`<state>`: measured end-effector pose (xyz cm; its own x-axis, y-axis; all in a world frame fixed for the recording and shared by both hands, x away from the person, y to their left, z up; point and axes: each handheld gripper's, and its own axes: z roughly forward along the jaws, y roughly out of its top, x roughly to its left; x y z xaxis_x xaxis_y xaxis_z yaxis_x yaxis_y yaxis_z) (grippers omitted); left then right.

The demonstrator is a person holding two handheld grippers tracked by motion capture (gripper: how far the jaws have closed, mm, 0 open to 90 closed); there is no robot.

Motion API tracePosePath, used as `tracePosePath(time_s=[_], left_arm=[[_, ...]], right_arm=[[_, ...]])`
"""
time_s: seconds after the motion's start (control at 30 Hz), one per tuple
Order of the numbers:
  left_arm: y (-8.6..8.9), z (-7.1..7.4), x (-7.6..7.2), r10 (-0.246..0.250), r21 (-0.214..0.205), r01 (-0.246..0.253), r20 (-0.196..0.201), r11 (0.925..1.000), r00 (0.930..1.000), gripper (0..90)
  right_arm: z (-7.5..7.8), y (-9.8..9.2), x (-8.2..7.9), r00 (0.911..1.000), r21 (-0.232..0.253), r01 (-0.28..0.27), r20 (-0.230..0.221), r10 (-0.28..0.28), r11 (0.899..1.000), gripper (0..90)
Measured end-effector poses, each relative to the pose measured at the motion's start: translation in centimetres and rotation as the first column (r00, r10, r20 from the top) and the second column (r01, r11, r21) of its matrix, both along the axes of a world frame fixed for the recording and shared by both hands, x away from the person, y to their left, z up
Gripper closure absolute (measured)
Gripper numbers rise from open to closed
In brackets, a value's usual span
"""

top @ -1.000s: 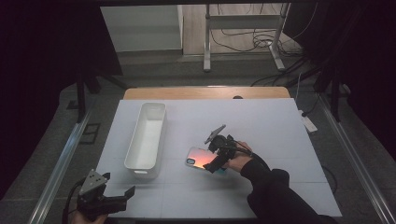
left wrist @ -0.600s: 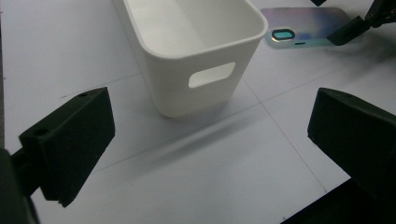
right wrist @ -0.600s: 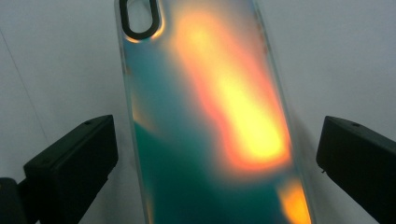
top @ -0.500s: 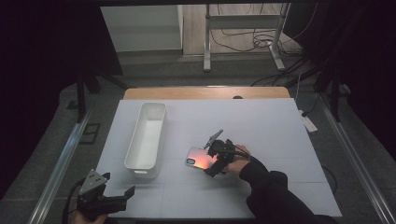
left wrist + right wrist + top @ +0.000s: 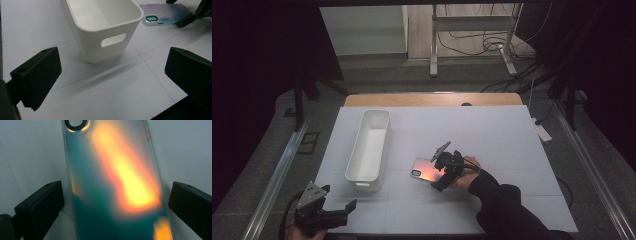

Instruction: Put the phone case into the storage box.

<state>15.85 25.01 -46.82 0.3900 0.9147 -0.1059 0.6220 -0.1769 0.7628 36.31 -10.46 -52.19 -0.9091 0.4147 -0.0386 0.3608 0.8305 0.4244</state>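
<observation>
An iridescent phone (image 5: 423, 169) lies flat on the white table (image 5: 502, 135), its camera ring toward the left. My right gripper (image 5: 436, 173) reaches over it from the right. In the right gripper view the phone (image 5: 112, 182) runs lengthwise between the two black jaws, with a gap on each side. The jaws have just been closing and the pads do not touch the phone. My left gripper (image 5: 337, 198) rests at the table's front left corner, open with nothing in it (image 5: 110, 75). It faces the end of a white bin (image 5: 92, 47).
The long white bin (image 5: 354, 150) stands left of the phone (image 5: 165, 17) and has nothing in it. A wooden strip (image 5: 432, 99) edges the table's far side. Cables and a metal stand (image 5: 472, 45) lie on the floor beyond.
The right gripper has crept slightly toward the near edge over the phone. The left gripper and the bin have not moved.
</observation>
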Motion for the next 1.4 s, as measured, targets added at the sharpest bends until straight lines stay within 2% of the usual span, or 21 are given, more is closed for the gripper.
tracePosePath(time_s=[0.13, 0.6, 0.9, 1.1, 1.4], left_arm=[[0.0, 0.0, 0.0, 0.000, 0.001, 0.000, 0.000, 1.0000, 1.0000, 1.5], [0.0, 0.0, -0.1, 0.000, 0.001, 0.000, 0.006, 1.0000, 1.0000, 2.3], [0.0, 0.1, -0.3, -0.013, -0.005, 0.013, 0.027, 0.9999, 0.9996, 1.6], [0.3, 0.1, -0.4, -0.024, -0.034, 0.026, 0.039, 0.9991, 0.9989, 1.2], [0.1, 0.2, -0.4, -0.039, -0.022, 0.040, 0.036, 0.9990, 0.9986, 2.7]], right_arm=[[0.4, -0.2, -0.4, 0.9996, 0.013, -0.026, 0.005, 0.026, 1.000, 13.6], [0.7, -0.1, -0.7, 0.9999, 0.003, 0.012, -0.005, -0.012, 1.000, 16.6], [0.7, -0.3, -0.9, 0.9994, 0.011, 0.035, -0.008, -0.035, 0.999, 16.8], [1.0, -0.6, -1.0, 0.9990, 0.035, 0.042, -0.012, -0.042, 0.998, 16.8], [2.3, -1.2, -1.3, 0.9988, 0.097, 0.049, 0.000, -0.050, 0.994, 16.8]])
